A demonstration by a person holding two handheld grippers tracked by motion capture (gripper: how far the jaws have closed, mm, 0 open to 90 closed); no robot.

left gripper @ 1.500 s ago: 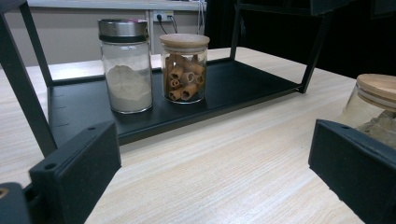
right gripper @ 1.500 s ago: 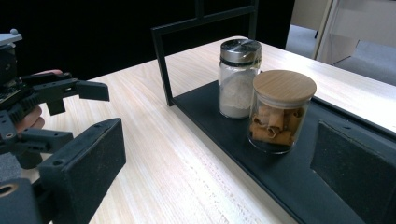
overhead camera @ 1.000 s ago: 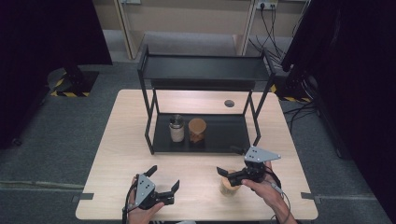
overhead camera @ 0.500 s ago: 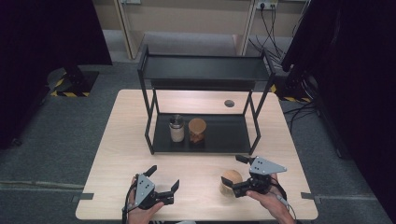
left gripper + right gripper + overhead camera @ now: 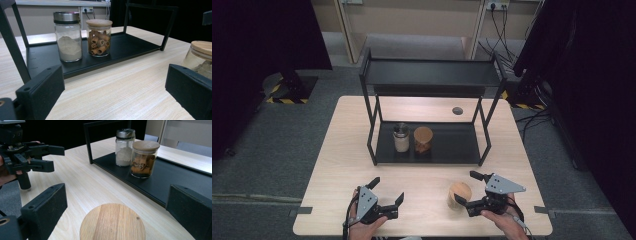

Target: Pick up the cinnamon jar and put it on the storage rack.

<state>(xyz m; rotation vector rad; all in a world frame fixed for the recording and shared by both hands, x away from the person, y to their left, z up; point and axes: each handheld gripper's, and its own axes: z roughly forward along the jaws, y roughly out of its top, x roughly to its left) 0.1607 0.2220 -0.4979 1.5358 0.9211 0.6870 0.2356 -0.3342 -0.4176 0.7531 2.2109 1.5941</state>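
Note:
A glass jar with a round wooden lid (image 5: 459, 194) stands on the table near the front edge. My right gripper (image 5: 467, 188) is just right of it, jaws spread wide. In the right gripper view the lid (image 5: 112, 222) lies low between the two black pads (image 5: 47, 205), which do not touch it. My left gripper (image 5: 387, 190) rests open at the front left with nothing between its jaws. From the left gripper view the same jar (image 5: 200, 57) shows at the right.
A black two-tier rack (image 5: 452, 145) stands mid-table. On its lower shelf are a powder jar with a metal lid (image 5: 401, 137) and a wooden-lidded jar of cinnamon sticks (image 5: 423, 139), side by side. A round cable hole (image 5: 457, 110) lies behind the rack.
My right gripper has drawn back to the right and toward the table's near edge, sinking a little. The wooden-lidded jar stays where it stood. The left gripper has kept still.

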